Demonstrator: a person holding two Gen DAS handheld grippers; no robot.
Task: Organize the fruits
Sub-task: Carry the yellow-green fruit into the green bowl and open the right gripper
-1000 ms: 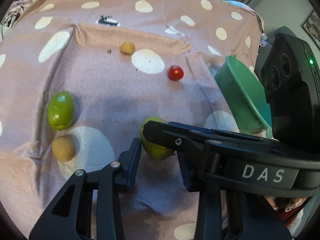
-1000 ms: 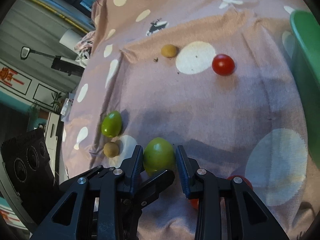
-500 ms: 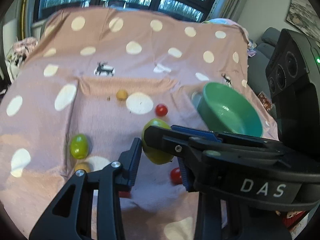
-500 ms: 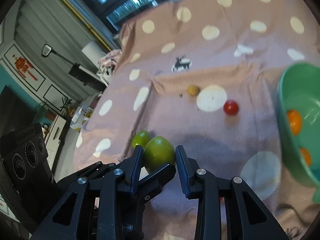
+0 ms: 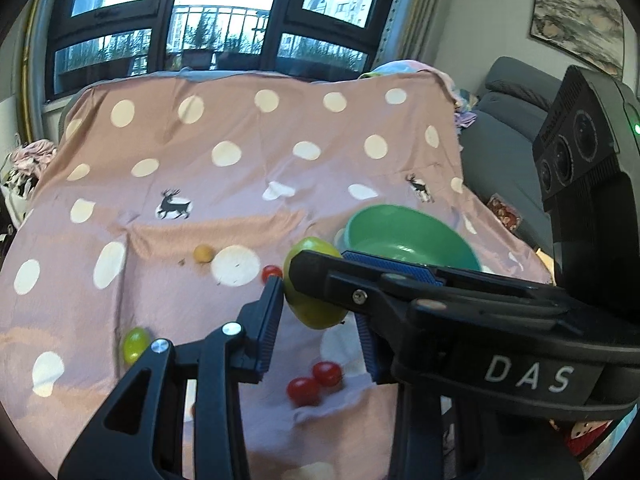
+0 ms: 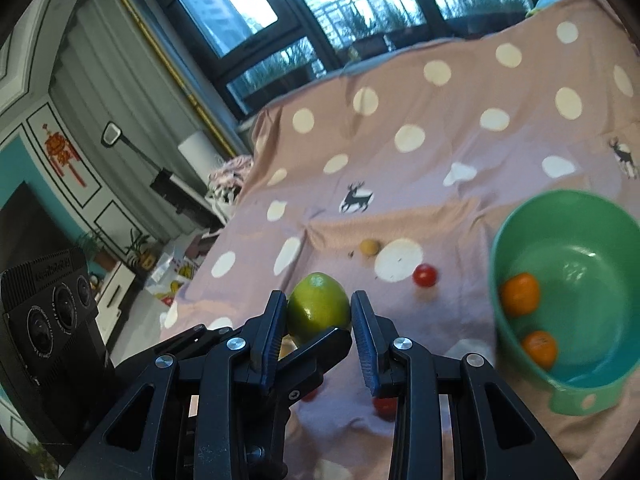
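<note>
Both wrist views look down at 1 shared green bowl (image 5: 408, 236) (image 6: 568, 280).

A pink dotted cloth (image 5: 248, 184) covers the worktop; a green bowl (image 6: 520, 216), tomatoes (image 5: 314, 380) and small fruits lie on it.

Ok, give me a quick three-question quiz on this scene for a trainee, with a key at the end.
1. What do the right gripper's jaws hold? A) a tomato B) a lime C) an orange
2. True or false: the lime is already in the bowl.
3. Fill in: the bowl holds ___ oranges.
Key: 1 B; 2 false; 3 two.
</note>
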